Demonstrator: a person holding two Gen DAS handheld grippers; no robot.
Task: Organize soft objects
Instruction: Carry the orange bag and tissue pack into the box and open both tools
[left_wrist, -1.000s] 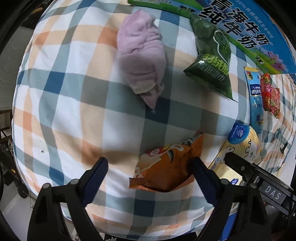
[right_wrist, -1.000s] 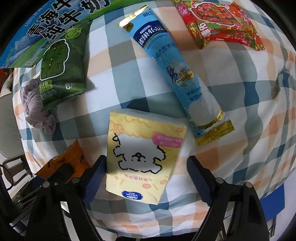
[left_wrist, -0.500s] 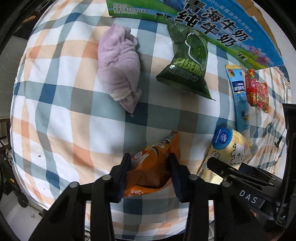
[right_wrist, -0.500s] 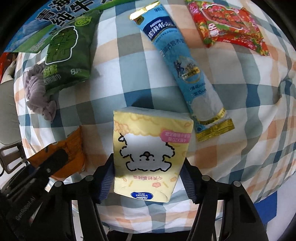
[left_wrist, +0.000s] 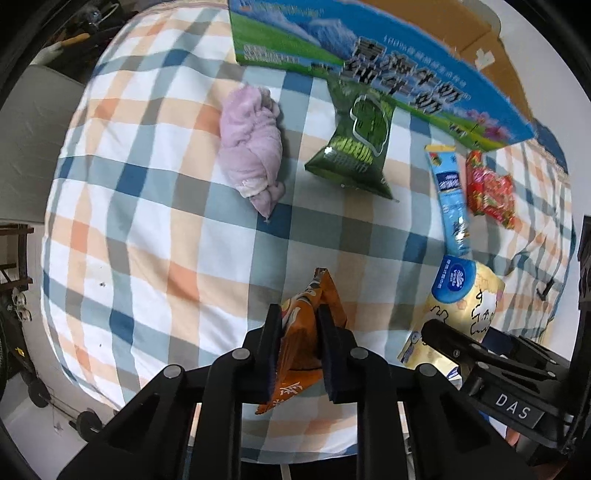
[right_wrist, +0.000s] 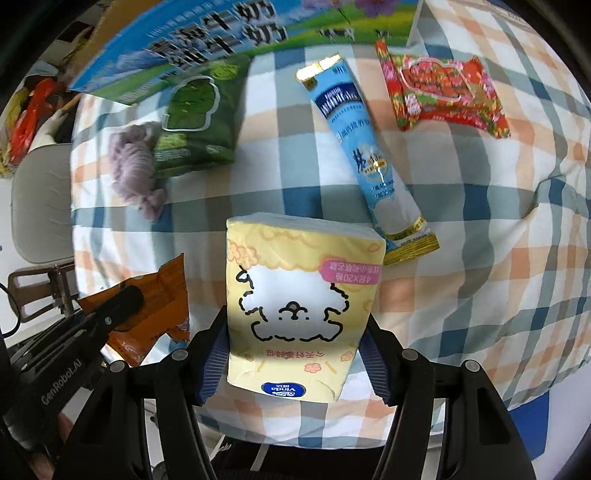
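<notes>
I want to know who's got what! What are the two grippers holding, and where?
The left gripper pinches the orange snack bag across its middle. The right gripper squeezes the yellow tissue pack by its sides.

I see a matt woven checked cloth (left_wrist: 155, 236) under everything, and the lilac towel (left_wrist: 251, 147) on it looks fuzzy and soft. The green pouch (left_wrist: 354, 151), orange snack bag (left_wrist: 314, 314) and red packet (right_wrist: 447, 92) are glossy crinkled film. My yellow tissue pack (right_wrist: 299, 295) looks smooth, soft plastic wrap; the milk carton box (left_wrist: 369, 70) is printed cardboard.
</notes>
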